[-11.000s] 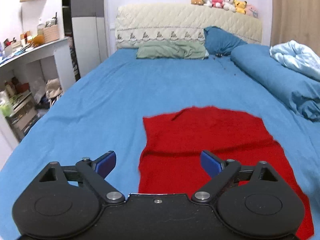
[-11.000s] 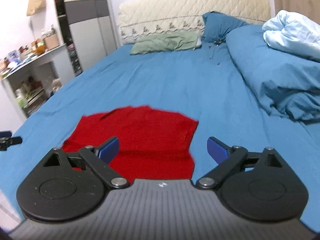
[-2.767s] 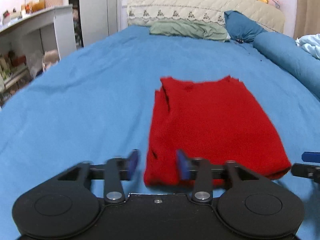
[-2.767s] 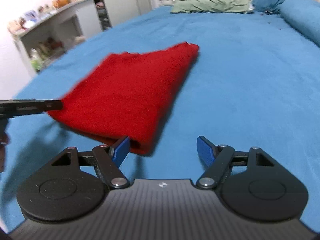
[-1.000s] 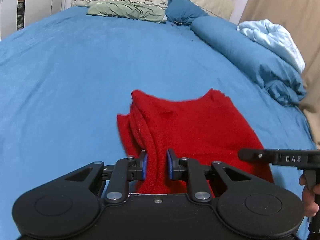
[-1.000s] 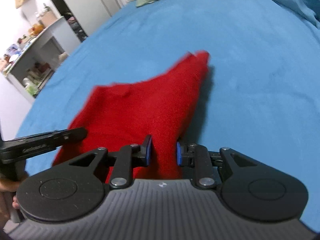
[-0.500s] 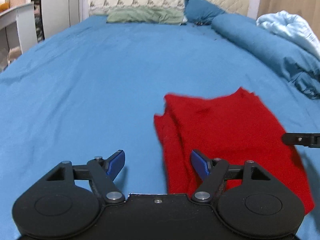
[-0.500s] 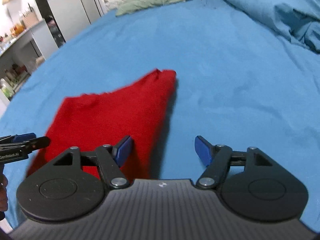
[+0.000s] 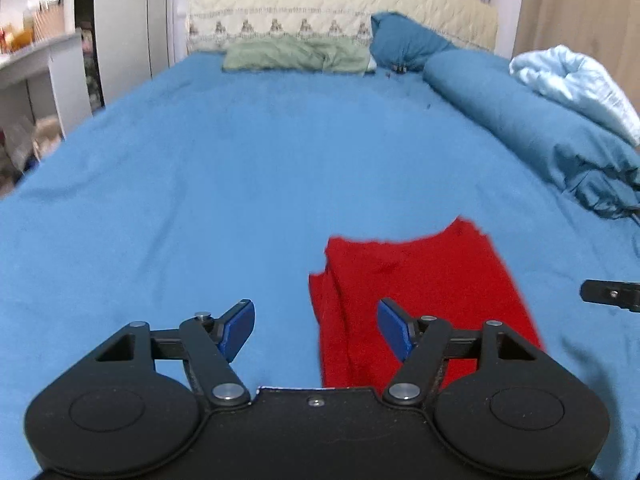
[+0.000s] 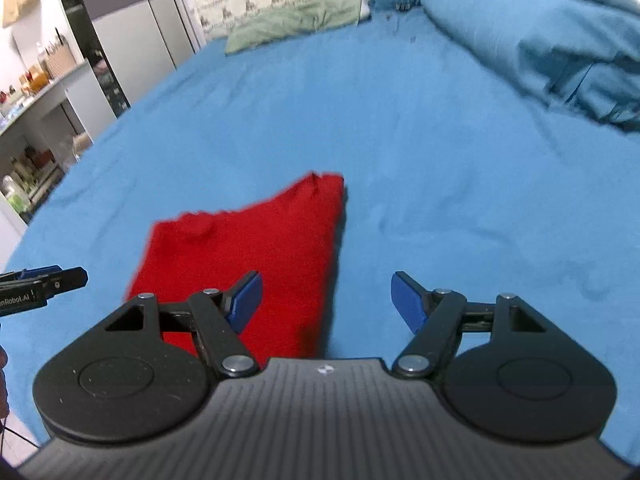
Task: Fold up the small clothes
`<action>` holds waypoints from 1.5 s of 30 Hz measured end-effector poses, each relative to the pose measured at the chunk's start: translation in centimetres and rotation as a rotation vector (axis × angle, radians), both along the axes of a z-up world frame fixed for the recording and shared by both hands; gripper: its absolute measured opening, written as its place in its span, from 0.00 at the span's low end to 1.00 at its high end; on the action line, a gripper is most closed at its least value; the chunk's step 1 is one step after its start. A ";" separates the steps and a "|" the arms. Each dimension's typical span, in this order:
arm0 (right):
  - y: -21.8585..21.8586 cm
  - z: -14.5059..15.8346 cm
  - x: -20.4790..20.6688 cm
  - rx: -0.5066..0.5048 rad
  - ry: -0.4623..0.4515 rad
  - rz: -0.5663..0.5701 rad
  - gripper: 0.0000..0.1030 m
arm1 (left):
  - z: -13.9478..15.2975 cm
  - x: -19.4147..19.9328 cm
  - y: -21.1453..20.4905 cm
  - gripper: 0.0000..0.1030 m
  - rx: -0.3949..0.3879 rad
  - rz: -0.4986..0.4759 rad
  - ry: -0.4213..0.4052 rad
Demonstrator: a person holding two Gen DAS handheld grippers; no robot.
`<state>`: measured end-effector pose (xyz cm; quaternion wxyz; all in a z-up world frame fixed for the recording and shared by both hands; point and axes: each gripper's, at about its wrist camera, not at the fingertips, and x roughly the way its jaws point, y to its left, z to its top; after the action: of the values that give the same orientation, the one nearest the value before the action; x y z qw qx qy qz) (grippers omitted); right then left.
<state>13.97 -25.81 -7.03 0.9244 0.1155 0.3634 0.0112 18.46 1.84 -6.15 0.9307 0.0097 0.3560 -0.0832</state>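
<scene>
A red garment (image 9: 420, 276) lies folded into a narrow stack on the blue bed sheet (image 9: 240, 184). My left gripper (image 9: 316, 324) hovers above the garment's near left edge. Its jaws stand wide and are closing slightly, and the blue pads touch nothing. In the right wrist view the same red garment (image 10: 248, 240) lies under my right gripper (image 10: 327, 298), above its near right edge. The jaws there are opening and hold nothing. The tip of the right gripper (image 9: 608, 294) shows at the frame's right side, and the left gripper (image 10: 44, 280) shows at the left side of the right wrist view.
A rolled blue duvet (image 9: 540, 120) and a pale blue blanket (image 9: 572, 80) lie along the bed's right side. A green pillow (image 9: 296, 56) and a blue pillow (image 9: 404, 44) rest by the headboard (image 9: 320, 12). White shelves (image 10: 44, 120) stand left of the bed.
Both grippers were shut on the red garment's near edge a second ago. They have let go, opened wide and risen, and the garment now lies folded on the sheet.
</scene>
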 end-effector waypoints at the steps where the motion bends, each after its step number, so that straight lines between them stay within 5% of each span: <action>1: 0.2 1.4 -1.2 -0.007 -0.012 -0.004 0.87 | 1.5 -1.1 -0.1 0.73 0.010 0.009 -0.013; 4: 0.7 5.3 -5.1 -0.020 -0.044 -0.017 1.00 | 5.5 -4.6 -0.5 0.98 0.034 0.032 -0.053; 9: 2.2 9.7 -10.8 -0.090 -0.058 -0.029 1.00 | 9.4 -10.5 -1.2 1.00 0.089 0.050 -0.085; 14: 3.9 11.5 -15.4 -0.131 -0.030 -0.027 1.00 | 9.2 -14.4 -0.9 1.00 0.057 0.066 -0.042; 26: 5.8 7.7 -21.0 -0.153 0.104 -0.046 1.00 | 6.9 -19.2 -1.0 1.00 0.083 0.090 0.008; 45: 5.5 7.7 -21.7 -0.172 0.093 -0.064 1.00 | 6.2 -19.5 -0.5 1.00 0.081 0.077 0.001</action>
<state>-7.78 -20.27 0.71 0.9130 0.0476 0.4015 -0.0551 -1.09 1.34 0.09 0.9318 0.0335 0.3598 -0.0327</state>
